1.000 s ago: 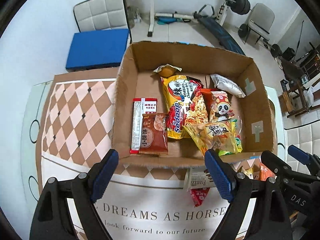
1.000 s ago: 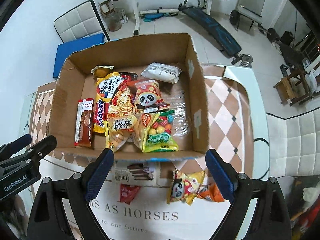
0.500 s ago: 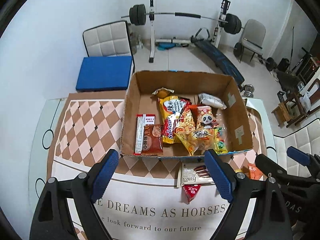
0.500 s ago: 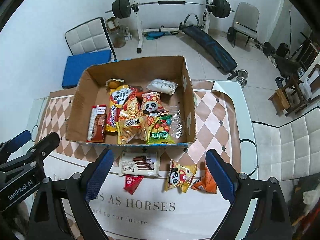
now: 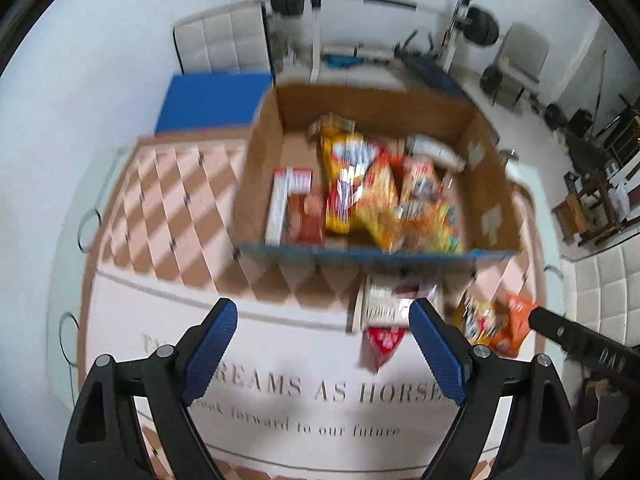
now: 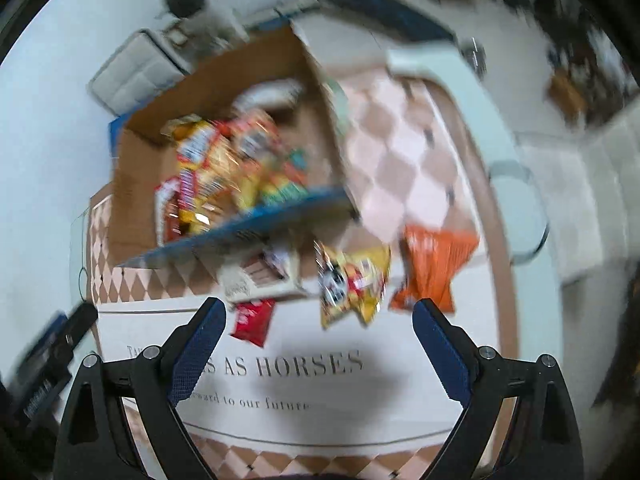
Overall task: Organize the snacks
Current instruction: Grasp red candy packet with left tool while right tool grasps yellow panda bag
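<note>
A cardboard box (image 5: 260, 184) (image 6: 132, 184) holding several snack packets stands on the table mat. In front of it lie loose snacks: a white wafer pack (image 5: 380, 304) (image 6: 256, 276), a small red packet (image 5: 382, 344) (image 6: 254, 320), a yellow panda bag (image 5: 478, 320) (image 6: 352, 280) and an orange bag (image 5: 512, 328) (image 6: 436, 268). My left gripper (image 5: 322, 344) hangs open above the mat, left of the red packet, holding nothing. Over the mat just short of the yellow bag, my right gripper (image 6: 318, 340) is open and empty too. Both views are blurred by motion.
The checked mat with printed lettering (image 5: 320, 388) covers a glass table (image 6: 516, 168). Beyond the table are a blue mat (image 5: 208, 100), a white padded chair (image 5: 224, 44) and a barbell rack (image 5: 316, 8). A white sofa (image 5: 604, 292) sits at the right.
Both grippers have drawn back from the box and shifted toward the loose snacks. The right view has rolled, so the box now leans to the left in it. Neither gripper's opening changed.
</note>
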A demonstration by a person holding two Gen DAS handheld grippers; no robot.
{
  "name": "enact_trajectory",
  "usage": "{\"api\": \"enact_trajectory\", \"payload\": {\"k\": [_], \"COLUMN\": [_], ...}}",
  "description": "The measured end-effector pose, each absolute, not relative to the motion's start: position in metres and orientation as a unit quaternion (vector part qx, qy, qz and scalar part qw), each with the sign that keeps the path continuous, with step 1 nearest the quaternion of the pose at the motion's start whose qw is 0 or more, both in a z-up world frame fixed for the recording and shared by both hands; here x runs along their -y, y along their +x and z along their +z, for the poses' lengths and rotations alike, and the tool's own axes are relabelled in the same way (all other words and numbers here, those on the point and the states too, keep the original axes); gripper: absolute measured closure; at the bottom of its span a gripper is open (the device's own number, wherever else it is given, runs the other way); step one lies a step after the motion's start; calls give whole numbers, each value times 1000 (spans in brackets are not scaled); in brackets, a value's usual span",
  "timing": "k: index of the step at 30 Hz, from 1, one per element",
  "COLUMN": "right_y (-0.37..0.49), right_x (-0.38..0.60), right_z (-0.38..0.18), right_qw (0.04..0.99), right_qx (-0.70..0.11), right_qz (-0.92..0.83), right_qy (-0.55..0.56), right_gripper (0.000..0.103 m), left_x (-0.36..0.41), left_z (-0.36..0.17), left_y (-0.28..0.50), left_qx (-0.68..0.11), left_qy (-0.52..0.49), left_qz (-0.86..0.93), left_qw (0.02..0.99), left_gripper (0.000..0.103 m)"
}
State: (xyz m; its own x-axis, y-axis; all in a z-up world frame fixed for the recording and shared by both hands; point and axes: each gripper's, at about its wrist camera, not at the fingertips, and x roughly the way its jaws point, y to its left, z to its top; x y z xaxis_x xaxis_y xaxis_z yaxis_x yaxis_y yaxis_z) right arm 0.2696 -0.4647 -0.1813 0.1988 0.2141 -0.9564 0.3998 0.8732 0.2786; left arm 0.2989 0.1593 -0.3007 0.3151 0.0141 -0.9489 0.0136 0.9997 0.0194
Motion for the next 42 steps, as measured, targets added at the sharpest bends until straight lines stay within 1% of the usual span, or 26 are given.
{"api": "enact_trajectory", "payload": {"k": [4, 8, 14, 16, 17, 18, 19, 20, 21, 22, 24, 25, 26, 29, 34, 39, 42], "right_y": [268, 276, 286, 287, 289, 291, 292, 292, 296, 297, 302, 302, 302, 299, 272, 245, 244], "right_x": [484, 487, 488, 487, 486, 483, 481, 479, 476, 473, 467, 464, 461, 453, 435, 417, 408], "right_z": [-251, -296, -331, -337, -338, -341, -342, -344, -344, -345, -342, -340, -339, -336, -336, -337, -336], "right_qw": [682, 659, 641, 639, 639, 639, 639, 639, 639, 641, 647, 652, 654, 656, 642, 635, 638], "right_qx": [-660, -675, -688, -690, -691, -694, -696, -697, -698, -698, -699, -696, -698, -704, -730, -745, -746], "right_qz": [-81, -85, -83, -81, -78, -76, -74, -72, -69, -66, -68, -62, -61, -54, -37, -27, -31], "right_qy": [306, 320, 329, 329, 329, 323, 319, 317, 315, 312, 299, 294, 286, 266, 233, 204, 189], "right_gripper": [6, 6, 7, 7, 7, 7, 9, 10, 12, 20, 31, 38, 40, 42, 43, 42, 40], "left_x": [-154, -147, -132, -125, -121, -116, -112, -109, -108, -108, -107, -107, -108, -113, -125, -135, -134], "left_z": [-359, -409, -455, -463, -468, -472, -477, -481, -484, -485, -482, -482, -482, -481, -481, -486, -490], "left_y": [303, 307, 315, 318, 319, 320, 320, 319, 317, 316, 311, 309, 305, 293, 264, 241, 238], "left_qx": [-647, -693, -731, -735, -737, -739, -742, -747, -750, -749, -743, -743, -742, -743, -752, -758, -759], "left_qy": [4, -23, -58, -62, -61, -57, -50, -45, -49, -48, -39, -36, -34, -27, -11, -14, -13], "left_qz": [-7, -33, -62, -67, -73, -78, -81, -83, -87, -87, -85, -84, -83, -77, -77, -81, -81], "left_qw": [762, 720, 677, 671, 669, 667, 663, 658, 654, 655, 663, 663, 664, 664, 655, 648, 645], "left_gripper": [15, 15, 15, 15, 21, 35, 45, 59, 63, 63, 64, 64, 64, 64, 64, 63, 62]}}
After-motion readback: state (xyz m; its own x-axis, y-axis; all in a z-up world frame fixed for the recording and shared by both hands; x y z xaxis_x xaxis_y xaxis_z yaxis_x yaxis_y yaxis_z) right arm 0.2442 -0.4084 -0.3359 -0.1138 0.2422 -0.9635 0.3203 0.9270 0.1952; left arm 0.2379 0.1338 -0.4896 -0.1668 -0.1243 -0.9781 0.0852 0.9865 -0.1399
